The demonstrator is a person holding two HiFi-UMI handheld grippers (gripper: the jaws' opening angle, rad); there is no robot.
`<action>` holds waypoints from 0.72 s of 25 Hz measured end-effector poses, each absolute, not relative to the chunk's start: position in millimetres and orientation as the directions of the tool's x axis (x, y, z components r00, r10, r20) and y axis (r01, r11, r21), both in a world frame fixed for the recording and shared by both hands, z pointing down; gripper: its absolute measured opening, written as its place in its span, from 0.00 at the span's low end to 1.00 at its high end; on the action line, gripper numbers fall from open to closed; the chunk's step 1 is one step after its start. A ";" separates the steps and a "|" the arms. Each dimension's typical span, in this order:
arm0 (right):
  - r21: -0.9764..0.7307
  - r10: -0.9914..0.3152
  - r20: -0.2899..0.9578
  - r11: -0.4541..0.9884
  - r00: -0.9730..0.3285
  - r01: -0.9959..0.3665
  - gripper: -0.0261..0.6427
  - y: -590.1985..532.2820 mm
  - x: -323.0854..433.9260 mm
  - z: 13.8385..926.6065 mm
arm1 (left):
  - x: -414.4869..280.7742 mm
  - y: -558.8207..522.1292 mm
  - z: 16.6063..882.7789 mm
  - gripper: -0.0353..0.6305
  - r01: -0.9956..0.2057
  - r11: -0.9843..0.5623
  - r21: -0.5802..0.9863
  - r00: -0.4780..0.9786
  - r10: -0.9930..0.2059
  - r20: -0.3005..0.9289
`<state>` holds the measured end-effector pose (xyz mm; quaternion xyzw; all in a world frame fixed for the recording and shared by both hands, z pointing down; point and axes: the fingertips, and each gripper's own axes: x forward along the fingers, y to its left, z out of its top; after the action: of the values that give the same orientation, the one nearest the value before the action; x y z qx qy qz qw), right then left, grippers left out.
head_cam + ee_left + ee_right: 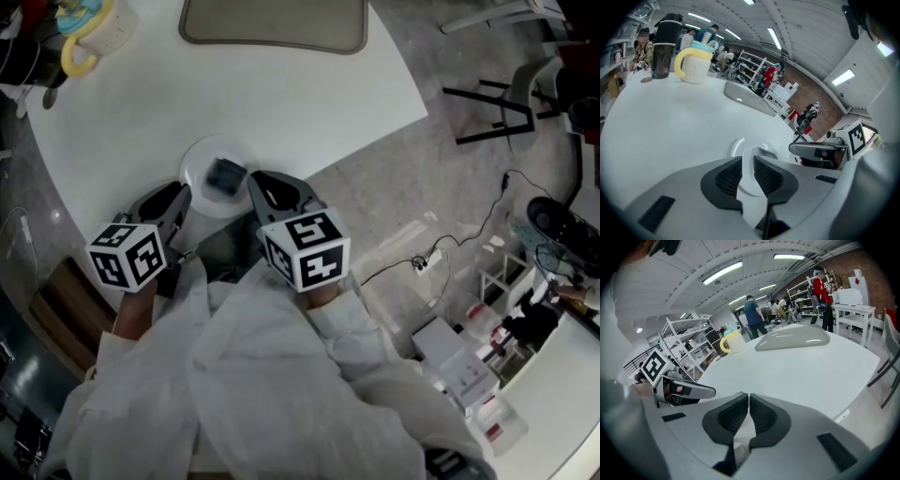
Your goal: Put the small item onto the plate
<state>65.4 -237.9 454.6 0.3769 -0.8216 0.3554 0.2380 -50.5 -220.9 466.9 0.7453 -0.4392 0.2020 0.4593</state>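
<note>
Well, my left tongs [748, 160] stand slightly apart with nothing pinched — through the gap I see the plate [738, 146] just ahead, near the edge of the counter [670, 131]. The small item [225, 174] lies on that plate, clear of both tongs. My right tongs [748, 398] are closed and empty — tips just beside the plate's right edge.

Yellow-handled cup [105, 28] and grey tray [273, 23] at the white table's [281, 103] far edge

Head cam steep down; gripper cams low across table [300, 103]; plate [194, 184] shared head/left.
</note>
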 end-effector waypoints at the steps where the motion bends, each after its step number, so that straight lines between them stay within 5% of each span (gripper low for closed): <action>1: -0.405 -0.447 0.662 0.462 -0.602 -0.789 0.06 -237.7 65.0 455.8 | -51.8 -221.2 468.0 0.15 -0.843 -0.184 0.506 0.527 -0.470 0.708; 18: -0.412 -0.399 0.703 0.446 -0.589 -0.794 0.07 -226.0 61.2 475.8 | -60.6 -201.7 491.3 0.21 -0.842 -0.094 0.532 0.516 -0.428 0.741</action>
<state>61.2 -226.0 475.8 0.3690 -0.8084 0.3754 0.2634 -60.6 -201.7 491.3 0.7106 -0.4468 0.2052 0.5033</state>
